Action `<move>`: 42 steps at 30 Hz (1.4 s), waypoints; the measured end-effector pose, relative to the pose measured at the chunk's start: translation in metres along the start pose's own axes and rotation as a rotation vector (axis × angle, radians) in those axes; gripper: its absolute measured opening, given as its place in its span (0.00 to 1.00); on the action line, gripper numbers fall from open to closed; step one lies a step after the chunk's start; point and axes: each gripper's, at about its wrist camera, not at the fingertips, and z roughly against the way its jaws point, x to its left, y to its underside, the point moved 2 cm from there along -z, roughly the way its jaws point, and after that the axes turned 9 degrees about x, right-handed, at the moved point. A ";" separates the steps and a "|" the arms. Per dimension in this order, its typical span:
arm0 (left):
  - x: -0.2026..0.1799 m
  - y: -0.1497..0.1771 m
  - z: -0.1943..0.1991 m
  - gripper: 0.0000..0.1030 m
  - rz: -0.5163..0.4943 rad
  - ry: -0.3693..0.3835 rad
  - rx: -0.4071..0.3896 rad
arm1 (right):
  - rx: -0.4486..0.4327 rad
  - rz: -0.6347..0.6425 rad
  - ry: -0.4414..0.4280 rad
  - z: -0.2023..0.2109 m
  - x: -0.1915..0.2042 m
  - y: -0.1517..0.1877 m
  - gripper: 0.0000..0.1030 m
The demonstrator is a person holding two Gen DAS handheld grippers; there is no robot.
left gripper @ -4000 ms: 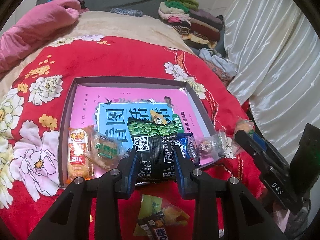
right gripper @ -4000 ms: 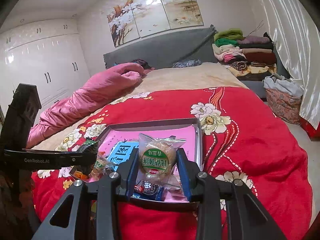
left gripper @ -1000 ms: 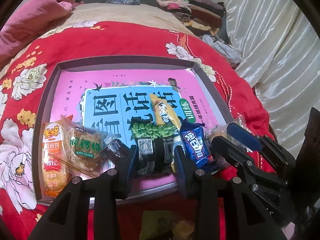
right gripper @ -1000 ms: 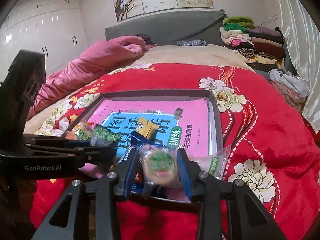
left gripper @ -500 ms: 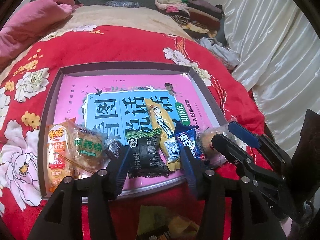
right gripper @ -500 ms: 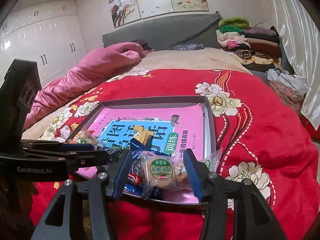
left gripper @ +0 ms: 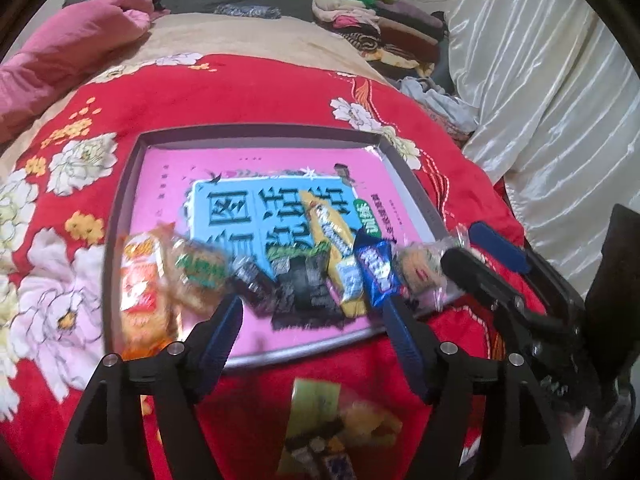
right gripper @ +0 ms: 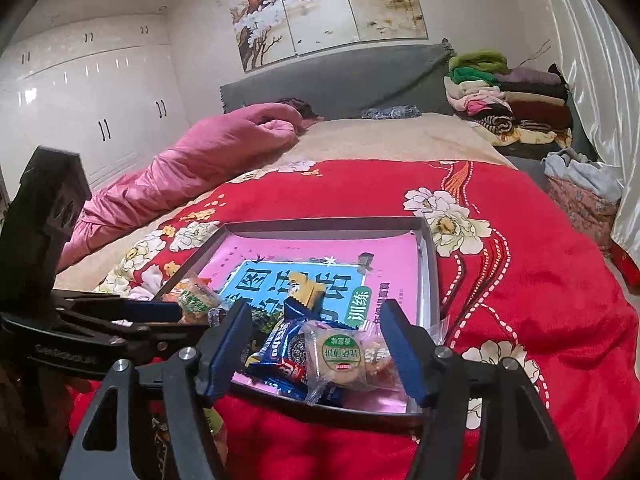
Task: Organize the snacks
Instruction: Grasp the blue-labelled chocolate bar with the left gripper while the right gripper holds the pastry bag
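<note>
A grey-rimmed tray (left gripper: 124, 216) with a pink and blue lining lies on the red flowered blanket. Along its near edge sit an orange cracker pack (left gripper: 144, 292), a green-label cake (left gripper: 200, 276), a black pea packet (left gripper: 304, 284), a yellow bar (left gripper: 336, 248), a blue cookie pack (left gripper: 374, 266) and another wrapped cake (left gripper: 420, 268). My left gripper (left gripper: 312, 312) hovers at the near rim with its jaws opening; the pea packet lies loose just past them. My right gripper (right gripper: 316, 312) is also opening; the wrapped cake (right gripper: 344, 354) lies free between its fingers, partly on the blue cookie pack (right gripper: 284, 344).
Loose snacks (left gripper: 328, 428) lie on the blanket in front of the tray. A pink duvet (right gripper: 208, 160) is bunched at the far left. Folded clothes (right gripper: 508, 100) are stacked at the far right beside a white curtain (left gripper: 540, 80). A grey headboard (right gripper: 340, 76) closes the back.
Both grippers have opened. The left one let go of the black pea packet and drew back a little. The right one let go of the wrapped cake, which now lies in the tray.
</note>
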 end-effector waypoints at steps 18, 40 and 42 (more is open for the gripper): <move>0.005 0.054 0.024 0.72 -0.031 -0.040 0.075 | 0.061 0.145 -0.062 0.011 0.038 0.022 0.65; -0.005 0.103 -0.027 0.51 -0.014 0.011 0.251 | 0.315 0.344 0.027 -0.017 0.059 0.066 0.65; 0.001 0.101 -0.029 0.45 0.000 0.025 0.258 | 0.323 0.363 0.003 -0.019 0.063 0.069 0.65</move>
